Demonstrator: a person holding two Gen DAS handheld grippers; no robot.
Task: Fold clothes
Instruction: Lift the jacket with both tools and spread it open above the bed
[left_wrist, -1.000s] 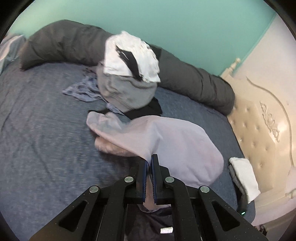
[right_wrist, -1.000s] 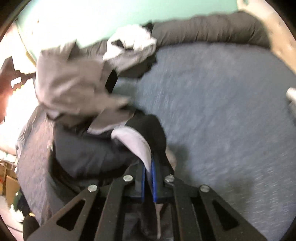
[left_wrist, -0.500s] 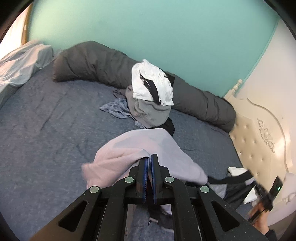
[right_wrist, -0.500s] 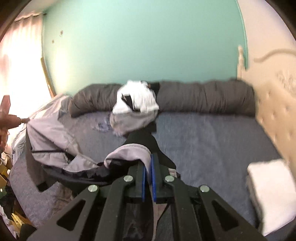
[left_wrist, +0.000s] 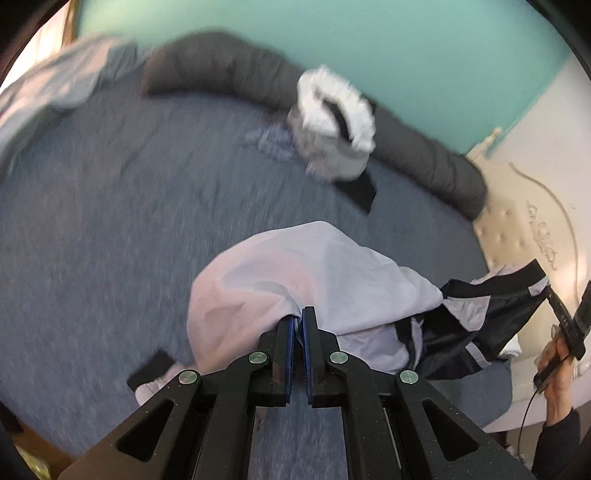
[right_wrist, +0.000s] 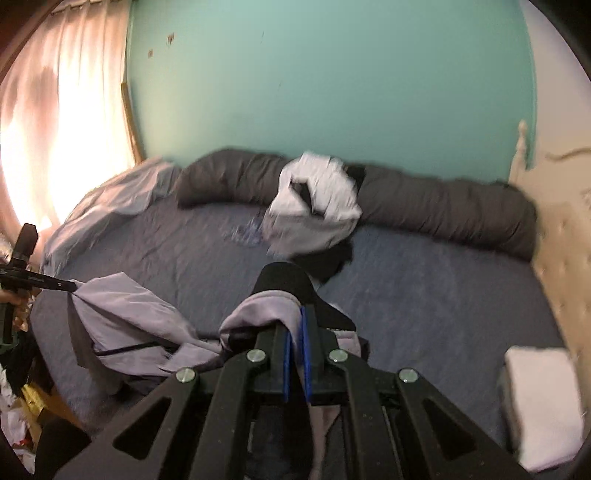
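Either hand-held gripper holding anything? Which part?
Both grip the lilac-and-black jacket: left hand-held gripper pinches a lilac fold, right hand-held gripper a lilac edge beside black trim.

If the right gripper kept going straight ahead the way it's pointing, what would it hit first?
Beyond the grey and black garment clamped in the right gripper, probably the pile of unfolded clothes against the dark grey bolster; depth is unclear.

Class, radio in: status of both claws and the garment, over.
Left claw shut on lilac-and-navy garment. Right claw shut on the same garment. Garment slung between both above the bed. Unfolded pile far ahead, not blocking.
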